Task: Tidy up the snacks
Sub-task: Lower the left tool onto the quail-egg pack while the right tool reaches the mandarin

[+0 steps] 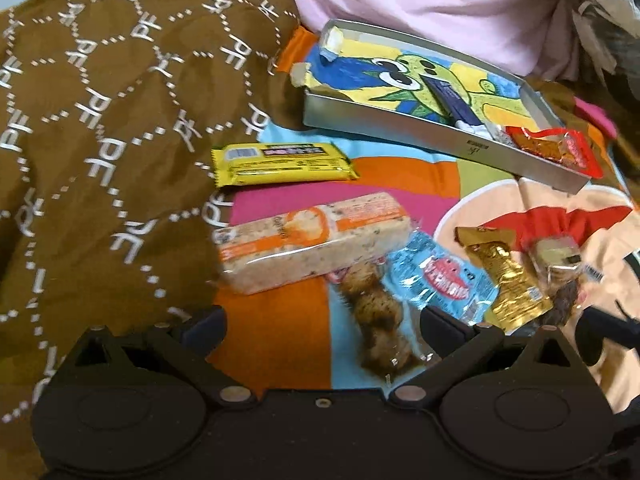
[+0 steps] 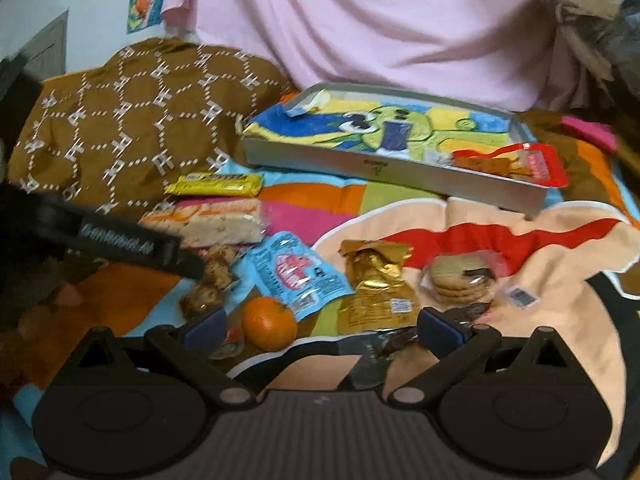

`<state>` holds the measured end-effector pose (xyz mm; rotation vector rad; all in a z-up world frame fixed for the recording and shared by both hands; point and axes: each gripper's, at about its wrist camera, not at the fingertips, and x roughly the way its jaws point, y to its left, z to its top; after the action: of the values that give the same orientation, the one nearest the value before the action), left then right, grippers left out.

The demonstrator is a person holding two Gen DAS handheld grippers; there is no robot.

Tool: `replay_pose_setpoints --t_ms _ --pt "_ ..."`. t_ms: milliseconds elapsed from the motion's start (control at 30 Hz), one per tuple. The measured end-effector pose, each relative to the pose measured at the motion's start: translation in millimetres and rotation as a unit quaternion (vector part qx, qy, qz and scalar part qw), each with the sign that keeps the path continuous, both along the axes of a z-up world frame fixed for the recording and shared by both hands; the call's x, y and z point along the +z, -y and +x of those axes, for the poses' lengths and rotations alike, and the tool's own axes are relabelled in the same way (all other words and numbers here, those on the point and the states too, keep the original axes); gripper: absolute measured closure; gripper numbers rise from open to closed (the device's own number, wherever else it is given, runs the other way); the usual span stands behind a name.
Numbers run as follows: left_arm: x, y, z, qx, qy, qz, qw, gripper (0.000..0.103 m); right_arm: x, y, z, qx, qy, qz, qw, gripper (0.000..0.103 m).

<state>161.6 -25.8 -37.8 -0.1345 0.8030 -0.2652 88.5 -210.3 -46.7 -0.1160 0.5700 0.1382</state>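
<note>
In the left wrist view my left gripper point(image 1: 322, 320) is open low over a clear packet of brown cookies point(image 1: 376, 320), which lies between its fingers. Beyond it lie an orange-and-white crispy bar point(image 1: 312, 240), a yellow bar point(image 1: 284, 162), a blue packet point(image 1: 440, 276) and a gold packet point(image 1: 504, 276). The silver tray point(image 1: 440, 148) holds a red packet point(image 1: 556, 148) and a dark blue packet point(image 1: 452, 100). My right gripper point(image 2: 322, 328) is open above a dark wrapper point(image 2: 380, 344), close to an orange point(image 2: 268, 322), the gold packet point(image 2: 376, 292) and a stack of cookies point(image 2: 460, 280).
Everything lies on a colourful blanket point(image 1: 280, 340). A brown patterned cloth point(image 1: 100, 120) is heaped at the left and pink fabric point(image 2: 380, 20) hangs behind the tray point(image 2: 384, 168). One of the left gripper's fingers point(image 2: 160, 250) reaches in from the left in the right wrist view.
</note>
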Motion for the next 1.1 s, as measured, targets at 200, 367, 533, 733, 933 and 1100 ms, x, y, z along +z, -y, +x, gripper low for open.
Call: replay_pose_setpoints --t_ms 200,367,533,733,933,1100 --pt "-5.0 9.1 15.0 -0.021 -0.017 -0.033 0.9991 0.001 -6.1 -11.2 10.8 0.025 -0.018 -0.013 0.999 0.008" --pt "-10.2 22.0 28.5 -0.026 -0.035 -0.016 0.9989 0.005 -13.1 -13.9 21.4 0.041 -0.046 -0.006 0.998 0.025" --pt "-14.0 32.8 37.7 -0.027 -0.041 0.014 0.9987 0.008 -14.3 -14.6 23.7 0.053 -0.054 0.011 0.997 0.035" --pt "-14.8 33.7 37.1 -0.026 -0.043 0.031 0.9983 0.018 -15.5 -14.2 27.5 0.056 -0.060 0.022 0.996 0.053" --pt "-11.2 29.0 30.6 -0.040 -0.048 0.006 0.9980 0.042 -12.2 -20.5 26.0 0.062 -0.063 0.001 0.996 0.063" --pt "-9.7 19.9 26.9 -0.040 -0.074 -0.021 0.9962 0.056 -11.7 -21.3 24.0 0.052 -0.072 -0.009 0.996 0.063"
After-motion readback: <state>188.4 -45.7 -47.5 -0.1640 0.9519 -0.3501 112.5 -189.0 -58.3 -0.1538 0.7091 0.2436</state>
